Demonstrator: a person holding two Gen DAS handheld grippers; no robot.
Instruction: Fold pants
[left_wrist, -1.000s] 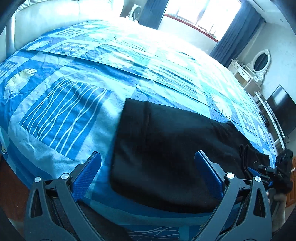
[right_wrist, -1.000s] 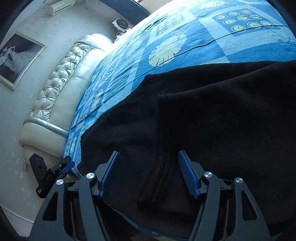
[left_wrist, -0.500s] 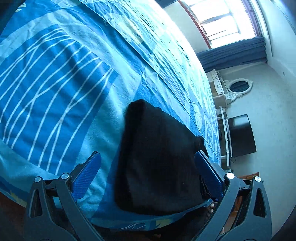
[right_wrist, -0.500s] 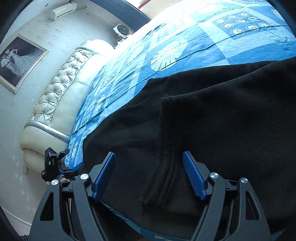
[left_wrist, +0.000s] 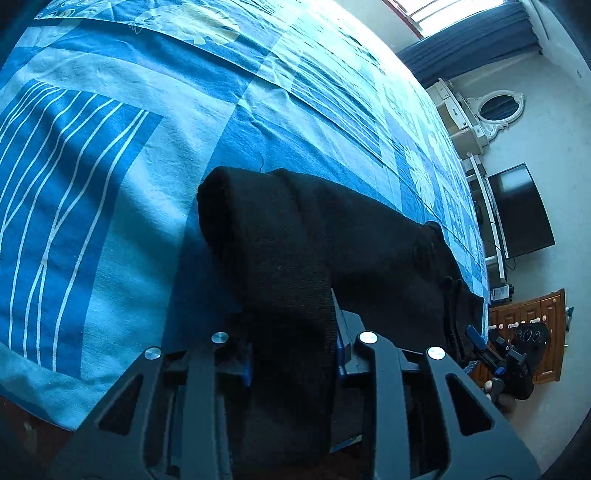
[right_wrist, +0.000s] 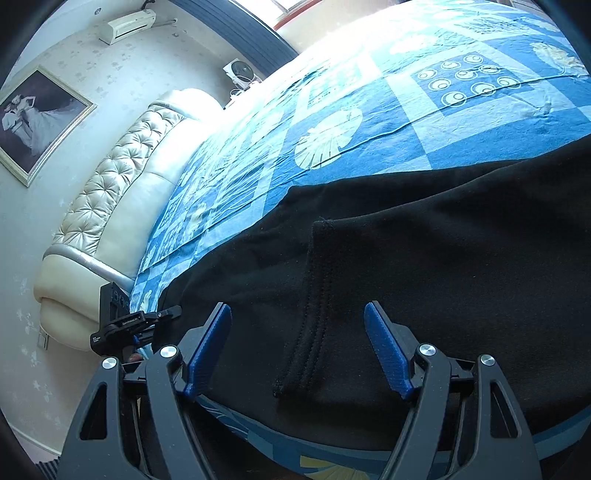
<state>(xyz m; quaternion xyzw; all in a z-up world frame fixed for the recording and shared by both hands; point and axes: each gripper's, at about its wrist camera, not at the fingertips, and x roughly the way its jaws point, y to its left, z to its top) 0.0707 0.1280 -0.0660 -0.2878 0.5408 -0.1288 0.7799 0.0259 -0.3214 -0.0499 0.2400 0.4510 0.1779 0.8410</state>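
Across the wide bed, our blue patchwork bedspread (left_wrist: 155, 122) with white stripes and leaf prints fills most of both views, and the black knit pants (left_wrist: 332, 236) lie along its near edge, stretching from the near left toward the far right in the left wrist view. At the far left of the right wrist view sits a cream tufted leather headboard (right_wrist: 110, 206); at the far right of the left wrist view a dark flat television (left_wrist: 521, 210) hangs on the pale wall.

We point our left gripper (left_wrist: 291, 354) steeply down at the near end of the pants. Its jaws are closing, and a thick bunched fold of the black cloth fills the gap and hides the blue pads. A second ago those jaws stood wide apart above the flat cloth, and the camera looked out across the whole bed; now it sits closer, angled lower, and the pants end is gathered up into a roll.

Our right gripper (right_wrist: 295, 350) hovers over the waistband end, its blue pads (right_wrist: 386, 350) held apart on either side of a stitched seam, pressing on nothing. Compared with before, these jaws stand slightly wider and the view sits a little higher.
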